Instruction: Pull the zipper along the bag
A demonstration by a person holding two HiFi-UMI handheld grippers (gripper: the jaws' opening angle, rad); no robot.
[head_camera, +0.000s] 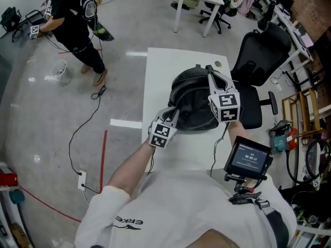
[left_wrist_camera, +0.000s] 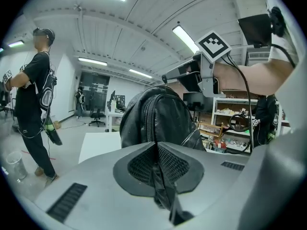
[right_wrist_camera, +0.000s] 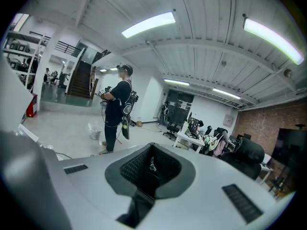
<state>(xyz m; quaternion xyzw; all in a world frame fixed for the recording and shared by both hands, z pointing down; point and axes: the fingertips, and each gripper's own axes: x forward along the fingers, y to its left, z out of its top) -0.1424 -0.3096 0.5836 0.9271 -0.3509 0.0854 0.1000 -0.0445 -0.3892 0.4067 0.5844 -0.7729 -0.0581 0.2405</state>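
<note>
The left hand-held gripper (left_wrist_camera: 156,163) pinches the bag (left_wrist_camera: 163,114), the right hand-held gripper (right_wrist_camera: 151,169) its zipper pull (right_wrist_camera: 152,164); best drawn steadily, fabric taut.

The left hand-held gripper (head_camera: 173,115) sits at the near-left edge of the bag (head_camera: 192,98), jaws closed on a black strap (left_wrist_camera: 163,191), with the left forearm (head_camera: 132,164) extended. The right hand-held gripper (head_camera: 210,72) lies along the bag's right side, jaws closed on a zipper pull (right_wrist_camera: 151,165).
</note>
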